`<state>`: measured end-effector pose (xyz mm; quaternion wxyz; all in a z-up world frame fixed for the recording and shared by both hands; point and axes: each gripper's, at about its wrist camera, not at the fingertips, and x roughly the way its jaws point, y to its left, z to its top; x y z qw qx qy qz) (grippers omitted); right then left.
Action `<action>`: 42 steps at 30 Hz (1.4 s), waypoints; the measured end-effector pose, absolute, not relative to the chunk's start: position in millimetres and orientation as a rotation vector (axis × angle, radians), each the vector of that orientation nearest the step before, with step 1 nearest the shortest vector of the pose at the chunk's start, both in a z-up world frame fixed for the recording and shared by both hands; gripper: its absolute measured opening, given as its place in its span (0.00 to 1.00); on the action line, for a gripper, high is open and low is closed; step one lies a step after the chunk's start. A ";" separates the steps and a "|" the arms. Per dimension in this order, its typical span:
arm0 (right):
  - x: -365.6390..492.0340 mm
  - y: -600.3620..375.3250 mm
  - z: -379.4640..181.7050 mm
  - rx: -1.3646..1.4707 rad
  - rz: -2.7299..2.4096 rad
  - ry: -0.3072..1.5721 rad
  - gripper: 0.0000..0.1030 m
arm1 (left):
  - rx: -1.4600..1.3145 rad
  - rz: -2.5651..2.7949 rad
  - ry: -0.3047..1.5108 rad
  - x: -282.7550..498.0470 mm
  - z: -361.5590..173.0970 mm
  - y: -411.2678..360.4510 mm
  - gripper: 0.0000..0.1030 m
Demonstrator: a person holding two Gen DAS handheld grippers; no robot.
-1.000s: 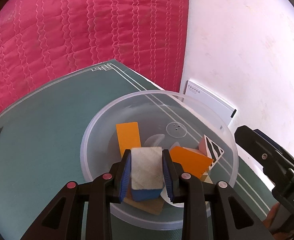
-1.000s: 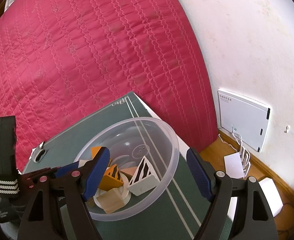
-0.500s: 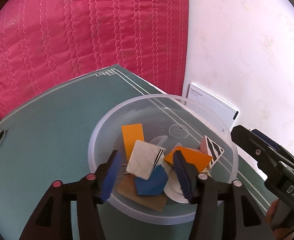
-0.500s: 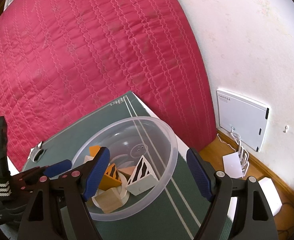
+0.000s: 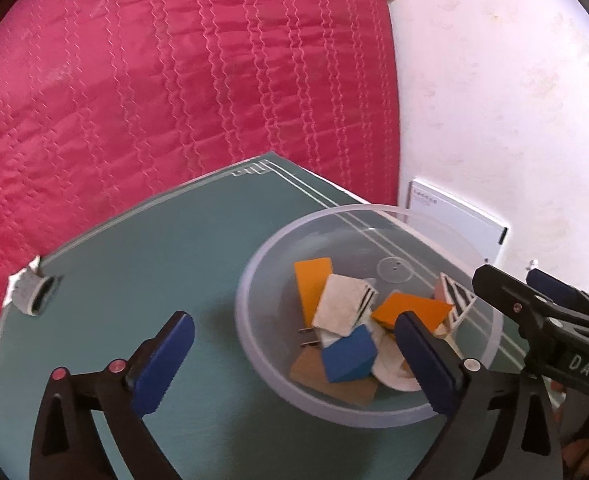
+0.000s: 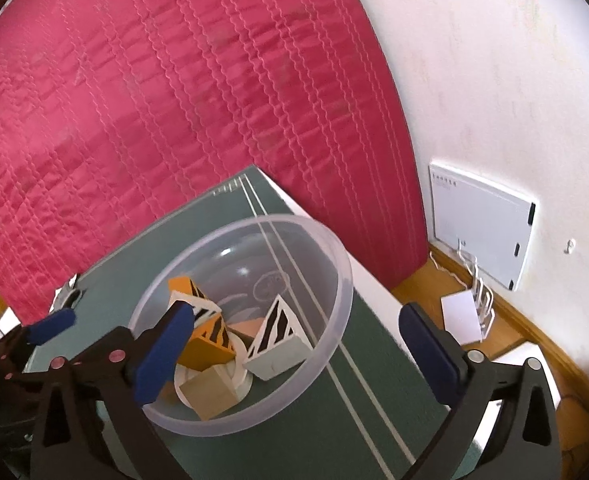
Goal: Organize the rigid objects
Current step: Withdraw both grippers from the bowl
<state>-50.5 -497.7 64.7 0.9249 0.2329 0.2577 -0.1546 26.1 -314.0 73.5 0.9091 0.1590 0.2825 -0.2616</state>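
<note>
A clear plastic bowl [image 5: 254, 280] stands on the green mat [image 5: 154, 264] and also shows in the right wrist view [image 6: 334, 256]. It holds several blocks: a white and blue block [image 5: 344, 310], orange blocks [image 5: 410, 310], a striped white wedge [image 6: 274, 344], a plain wooden cube [image 6: 210, 392]. My left gripper [image 5: 294, 360] is open and empty, above the bowl's near left rim. My right gripper [image 6: 298, 354] is open and empty, over the bowl's right side; its body shows in the left wrist view [image 5: 550, 328].
A red quilted cover [image 5: 154, 80] lies behind the mat. A white wall [image 6: 514, 80] with a white panel [image 6: 482, 232] is at the right. A small grey clip [image 5: 34, 292] sits at the mat's left edge. A wooden floor [image 6: 534, 340] lies below right.
My left gripper opened and let the white and blue block drop into the bowl, then drew back and to the left. The right gripper stayed open and shifted slightly.
</note>
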 end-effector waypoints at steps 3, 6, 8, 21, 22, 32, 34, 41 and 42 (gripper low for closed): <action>-48.7 -497.3 60.5 0.485 -0.308 0.549 1.00 | 0.336 -0.514 0.562 21.3 75.0 -308.9 0.99; -48.5 -492.3 60.7 0.463 -0.291 0.554 1.00 | 0.325 -0.493 0.557 18.3 77.0 -301.6 0.99; -50.8 -488.4 62.1 0.433 -0.288 0.553 1.00 | 0.317 -0.479 0.557 17.3 77.4 -297.2 0.99; -63.7 -466.3 78.5 0.279 -0.317 0.566 1.00 | 0.311 -0.380 0.526 2.9 76.2 -273.8 0.99; -64.7 -462.0 79.8 0.257 -0.311 0.568 1.00 | 0.310 -0.377 0.527 1.9 76.1 -272.9 0.99; -64.8 -434.9 84.7 0.113 -0.290 0.591 1.00 | 0.305 -0.356 0.523 -5.2 75.5 -264.2 0.99; -64.0 -435.6 83.3 0.114 -0.288 0.596 1.00 | 0.305 -0.355 0.526 -5.3 74.6 -264.0 0.99; -62.7 -438.8 79.1 0.125 -0.283 0.610 1.00 | 0.327 -0.357 0.545 -4.5 67.7 -268.3 0.99; -62.5 -438.9 78.3 0.124 -0.283 0.612 1.00 | 0.330 -0.357 0.546 -4.3 66.9 -269.1 0.99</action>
